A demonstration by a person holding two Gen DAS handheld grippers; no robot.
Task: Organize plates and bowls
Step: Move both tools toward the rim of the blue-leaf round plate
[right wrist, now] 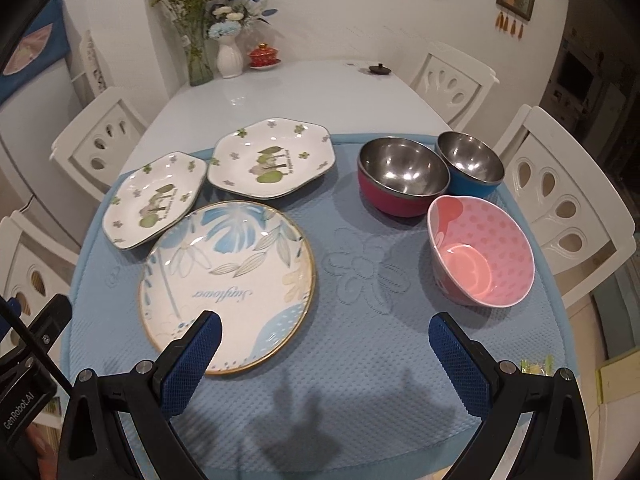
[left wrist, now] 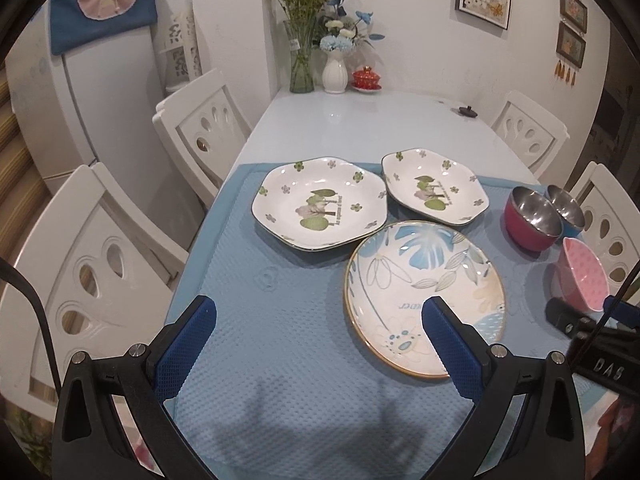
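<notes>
On a blue mat [left wrist: 280,360] [right wrist: 360,360] lie two white hexagonal plates with green trees [left wrist: 320,204] [left wrist: 434,186] [right wrist: 154,200] [right wrist: 272,160] and a round blue-leaf plate [left wrist: 424,276] [right wrist: 228,276]. To the right stand a red steel bowl [left wrist: 530,216] [right wrist: 402,176], a blue steel bowl [left wrist: 566,206] [right wrist: 470,162] and a pink dotted bowl [left wrist: 586,276] [right wrist: 482,252]. My left gripper [left wrist: 320,316] is open and empty above the mat, left of the round plate. My right gripper [right wrist: 326,332] is open and empty near the mat's front edge.
White chairs [left wrist: 80,260] [right wrist: 560,200] stand on both sides of the table [left wrist: 360,120]. Two flower vases [left wrist: 334,68] [right wrist: 230,56], a red lidded cup [left wrist: 366,78] [right wrist: 262,56] and a small dark lid [left wrist: 466,111] [right wrist: 378,69] sit at the far end.
</notes>
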